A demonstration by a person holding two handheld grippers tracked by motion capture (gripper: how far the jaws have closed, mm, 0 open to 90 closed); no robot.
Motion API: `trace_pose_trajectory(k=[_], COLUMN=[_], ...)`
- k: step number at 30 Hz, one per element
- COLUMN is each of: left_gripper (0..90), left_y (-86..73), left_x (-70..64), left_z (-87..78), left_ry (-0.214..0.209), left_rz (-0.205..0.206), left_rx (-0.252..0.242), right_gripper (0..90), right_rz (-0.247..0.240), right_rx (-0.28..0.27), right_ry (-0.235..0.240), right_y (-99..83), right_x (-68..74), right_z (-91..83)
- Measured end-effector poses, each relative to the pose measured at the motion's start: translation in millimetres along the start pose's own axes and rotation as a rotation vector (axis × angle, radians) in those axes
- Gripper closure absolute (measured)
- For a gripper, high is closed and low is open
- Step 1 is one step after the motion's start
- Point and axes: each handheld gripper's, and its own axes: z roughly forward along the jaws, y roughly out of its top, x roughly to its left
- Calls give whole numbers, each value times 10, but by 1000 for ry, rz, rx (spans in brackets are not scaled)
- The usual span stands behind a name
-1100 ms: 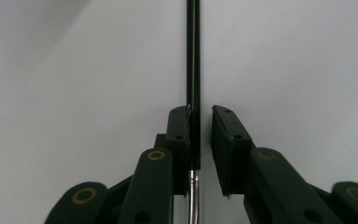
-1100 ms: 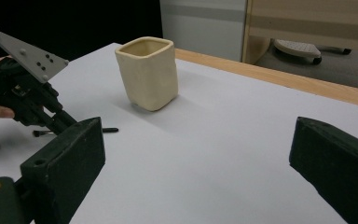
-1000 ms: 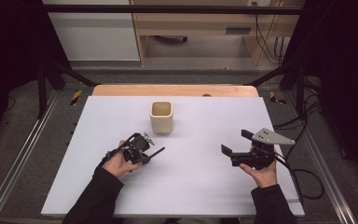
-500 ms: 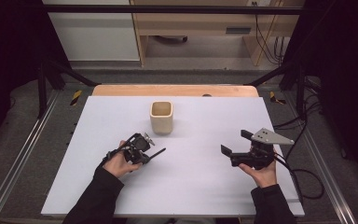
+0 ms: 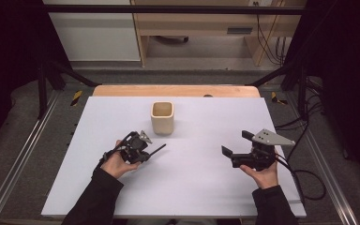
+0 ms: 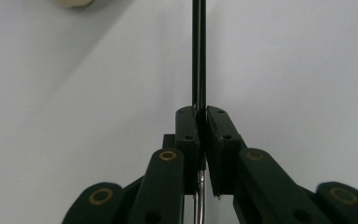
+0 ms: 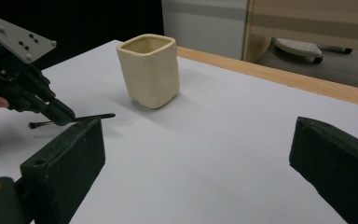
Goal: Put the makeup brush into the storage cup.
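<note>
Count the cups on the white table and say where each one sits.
1. The cream cup stands upright toward the far middle of the table, beyond the left gripper, which is shut on a thin black stick.

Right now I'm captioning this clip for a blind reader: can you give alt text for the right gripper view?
A cream square cup stands upright on a white table. To its left, the left gripper pinches a thin black stick pointing toward the cup, while the right gripper frames the foreground, jaws wide apart.
</note>
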Motion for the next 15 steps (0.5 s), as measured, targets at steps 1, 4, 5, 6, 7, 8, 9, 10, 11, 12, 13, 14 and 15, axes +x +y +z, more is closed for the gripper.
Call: trace_pose_trajectory(k=[1,4,5,6,7,8,9,10,11,12,13,14,15], left_gripper=[841,841,841,841,841,841,841,841,842,842,841,842,842], left_y=[0,-13,-13,-16,-17,-17,-17,-13,-13,-8,-1,-1,4], left_x=[0,-19,-19,-24,-38,-44,-44,-62,-62,-75,-92,-92,-106], left_z=[0,-70,-70,-90,-116,-131,-131,-157,-157,-171,-194,-194,-204], left_ry=[0,-12,-12,-19,-20,-25,-25,-31,-31,-35,-39,-39,-43], left_rz=[0,-4,-4,-1,1,6,6,12,12,16,27,27,29], left_rx=[0,-32,-32,-41,-53,-57,-57,-70,-70,-77,-82,-82,-89], right_gripper=[38,38,38,39,39,39,39,40,40,40,41,41,41], right_rz=[-8,-13,-13,-17,-24,-25,-25,-34,-34,-39,-43,-43,-46], right_rx=[1,6,6,4,9,12,12,15,15,19,25,25,30], right_ry=[2,-1,-1,-2,-4,-4,-4,-4,-4,-5,-6,-6,-6], right_y=[2,10,10,11,14,14,14,17,17,18,20,20,20], right_x=[3,30,30,37,51,60,60,79,79,88,113,113,125], right_z=[0,5,5,10,16,19,19,31,31,37,49,49,56])
